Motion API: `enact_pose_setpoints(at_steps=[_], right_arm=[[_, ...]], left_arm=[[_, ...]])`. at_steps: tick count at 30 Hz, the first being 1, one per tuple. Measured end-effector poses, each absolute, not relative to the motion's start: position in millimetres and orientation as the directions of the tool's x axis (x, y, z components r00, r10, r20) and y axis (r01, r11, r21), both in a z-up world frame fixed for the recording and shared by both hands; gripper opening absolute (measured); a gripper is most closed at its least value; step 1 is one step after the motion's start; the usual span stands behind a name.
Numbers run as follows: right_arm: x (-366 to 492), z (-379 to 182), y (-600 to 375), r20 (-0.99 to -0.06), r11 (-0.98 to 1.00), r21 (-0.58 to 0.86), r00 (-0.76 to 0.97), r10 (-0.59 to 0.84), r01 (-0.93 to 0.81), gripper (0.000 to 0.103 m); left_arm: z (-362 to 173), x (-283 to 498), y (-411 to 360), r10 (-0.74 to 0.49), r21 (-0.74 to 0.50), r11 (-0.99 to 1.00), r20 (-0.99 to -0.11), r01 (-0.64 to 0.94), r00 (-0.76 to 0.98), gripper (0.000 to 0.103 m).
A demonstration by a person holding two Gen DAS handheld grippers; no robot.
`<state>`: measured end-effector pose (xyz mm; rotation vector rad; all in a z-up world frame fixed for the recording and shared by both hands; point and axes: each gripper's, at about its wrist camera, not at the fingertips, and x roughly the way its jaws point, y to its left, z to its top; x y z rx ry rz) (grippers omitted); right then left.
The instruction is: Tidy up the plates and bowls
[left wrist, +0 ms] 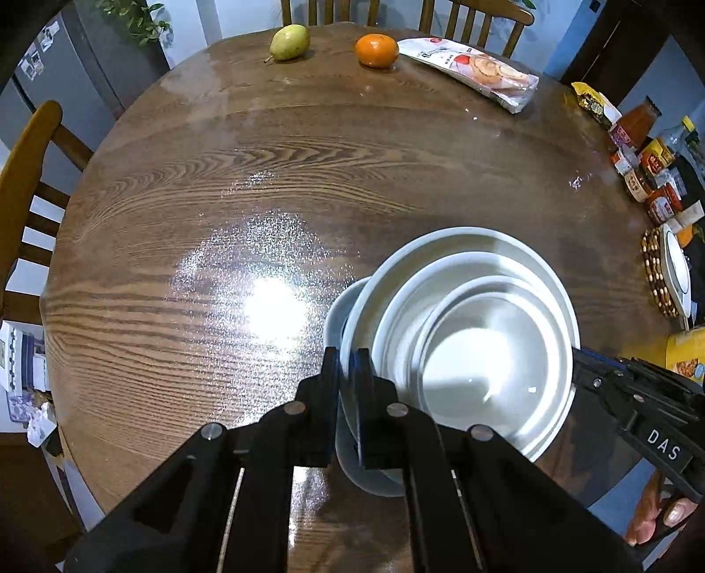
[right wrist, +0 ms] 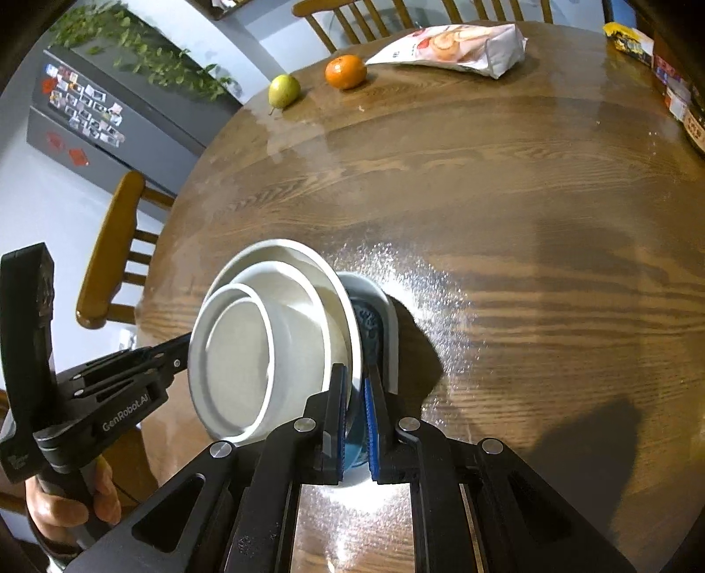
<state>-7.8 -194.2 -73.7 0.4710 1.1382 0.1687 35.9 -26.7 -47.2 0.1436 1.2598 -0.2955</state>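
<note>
- Left wrist view: left gripper (left wrist: 350, 374) pinched tight on the near-left rim of the stack of plates and bowls (left wrist: 467, 335); no gap visible beyond the rim itself.
- Stack lies at about 1 o'clock from these jaws, over the table (left wrist: 220, 198), near its front edge. Small bowl (left wrist: 476, 352) nests inside two wider white dishes; a grey plate (left wrist: 341, 313) sits lowest, edge showing at 9 o'clock of the stack.
- Right gripper (left wrist: 577, 366) enters from 3 o'clock, meeting the stack's opposite rim. Pear (left wrist: 288, 42) and orange (left wrist: 376, 50) far off at 12 o'clock.
- Right wrist view: right gripper (right wrist: 357, 396) narrow, blue pads clamped on the stack's rim (right wrist: 352, 344); stack spreads toward 10 o'clock from the jaws.
- Left gripper (right wrist: 176, 352) reaches in from 9 o'clock to the far rim.
- Judgement: both hands equally near, one per side; the grip axis runs straight across the stack, so any carry must keep both ends level or the small bowl slides.
- Cannot tell whether the stack rests on the table or is lifted.
</note>
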Motion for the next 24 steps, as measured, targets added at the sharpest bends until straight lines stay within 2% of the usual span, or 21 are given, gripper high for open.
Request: enact_pose_setpoints(at_steps=[7, 8, 9, 11, 14, 15, 17, 20, 22, 24], right_arm=[[-7.1, -62.6, -195.1, -0.840, 0.922, 0.373, 0.460, 0.288, 0.105, 0.011], [-7.0, -58.7, -196.5, -0.836, 0.924, 0.368, 0.471, 0.280, 0.105, 0.011], [-7.4, -55.3, -197.4, -0.832, 0.925, 0.365, 0.481, 0.276, 0.102, 0.011], [-9.1, -46.8, -197.8, -0.820, 0.928, 0.363, 0.502, 0.274, 0.086, 0.012], [-15.4, -34.4, -194.0, -0.806, 0.939, 0.339, 0.532, 0.259, 0.056, 0.013], [-18.3, -30.8, -192.3, -0.803, 0.943, 0.330, 0.540, 0.255, 0.046, 0.014], [-23.8, -25.4, -189.2, -0.794, 0.947, 0.320, 0.552, 0.253, 0.026, 0.029], [-34.6, -19.5, -184.0, -0.785, 0.957, 0.289, 0.573, 0.236, 0.002, 0.054], [-41.9, -17.3, -181.5, -0.779, 0.964, 0.266, 0.587, 0.222, -0.012, 0.057], [-49.8, -16.4, -179.0, -0.775, 0.969, 0.246, 0.595, 0.213, -0.027, 0.057]], left_arm=[[-39.4, 35.4, -26.9, -0.134, -0.031, 0.957, -0.930, 0.289, 0.343, 0.012], [-37.1, 35.0, -26.4, -0.131, -0.025, 0.957, -0.926, 0.288, 0.355, 0.019], [-33.8, 34.3, -25.0, -0.127, -0.018, 0.959, -0.919, 0.283, 0.373, 0.031], [-26.7, 31.2, -23.1, -0.120, -0.002, 0.961, -0.905, 0.278, 0.408, 0.044], [-18.0, 26.1, -20.7, -0.112, 0.015, 0.963, -0.885, 0.269, 0.451, 0.047], [-15.4, 23.3, -20.0, -0.111, 0.019, 0.964, -0.879, 0.266, 0.465, 0.052], [-10.4, 15.9, -18.5, -0.107, 0.028, 0.965, -0.864, 0.259, 0.493, 0.064], [-4.1, 3.7, -17.0, -0.096, 0.051, 0.965, -0.842, 0.255, 0.531, 0.068], [-0.6, -3.2, -15.8, -0.096, 0.055, 0.966, -0.831, 0.253, 0.548, 0.073], [2.6, -12.0, -15.4, -0.090, 0.066, 0.967, -0.815, 0.246, 0.573, 0.084]])
